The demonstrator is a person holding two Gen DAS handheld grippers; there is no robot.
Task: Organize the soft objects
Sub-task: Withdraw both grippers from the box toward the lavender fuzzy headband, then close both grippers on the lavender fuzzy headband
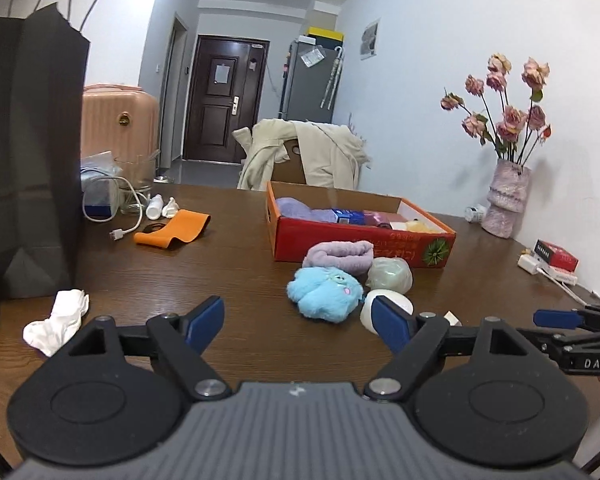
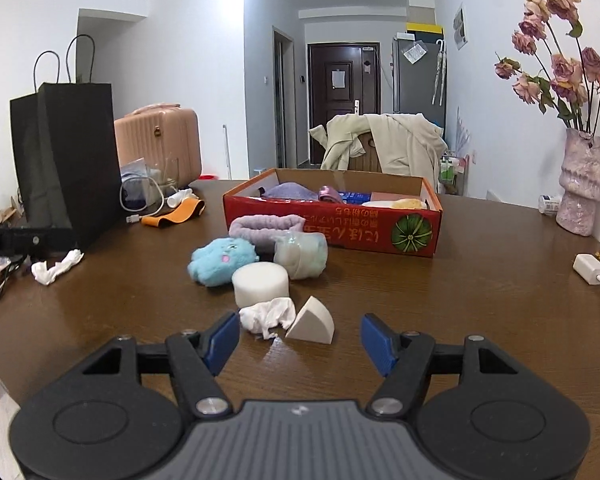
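Note:
A red cardboard box on the brown table holds several soft items. In front of it lie a purple headband, a blue plush toy, a wrapped pale bundle and a white round sponge. A crumpled white cloth and a white wedge sponge lie just ahead of my right gripper, which is open and empty. My left gripper is open and empty near the plush. A white sock lies at the left.
A black paper bag stands at the left. An orange band, cables and a glass lie behind it. A vase of roses, a charger and a red packet are at the right.

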